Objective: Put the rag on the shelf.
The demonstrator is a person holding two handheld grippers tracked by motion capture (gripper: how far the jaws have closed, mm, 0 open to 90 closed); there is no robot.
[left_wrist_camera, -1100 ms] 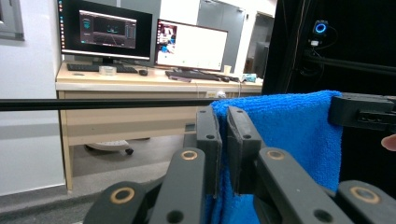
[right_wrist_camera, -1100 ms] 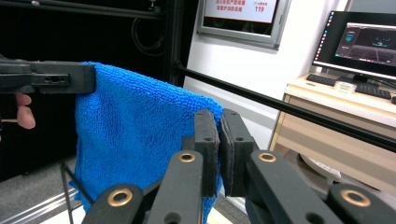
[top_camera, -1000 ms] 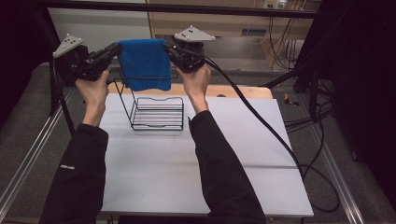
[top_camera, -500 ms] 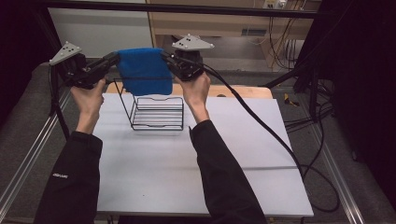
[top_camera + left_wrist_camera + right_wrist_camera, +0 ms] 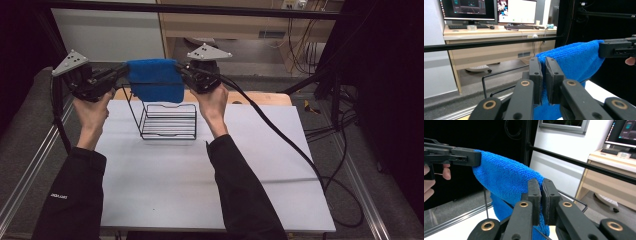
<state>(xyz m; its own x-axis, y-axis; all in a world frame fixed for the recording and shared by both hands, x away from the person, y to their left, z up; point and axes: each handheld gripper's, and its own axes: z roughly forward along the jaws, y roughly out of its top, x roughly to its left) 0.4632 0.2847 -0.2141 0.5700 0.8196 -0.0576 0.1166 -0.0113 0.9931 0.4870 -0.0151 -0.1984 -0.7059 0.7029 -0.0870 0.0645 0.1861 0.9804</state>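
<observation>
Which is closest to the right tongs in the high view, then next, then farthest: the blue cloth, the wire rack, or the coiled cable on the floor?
Measured from the right tongs:
1. Blue cloth: pinched in them, stretched across to the left tongs.
2. Wire rack: just below, on the white table.
3. Coiled cable: farthest, on the floor at lower right.

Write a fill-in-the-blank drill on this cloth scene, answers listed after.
1. The cloth is coloured ____.
2. The left gripper and right gripper are both ____ on the cloth.
3. The cloth hangs above a black wire ____.
4. The rack stands on a ____ table.

Answers: blue; shut; rack; white
</observation>
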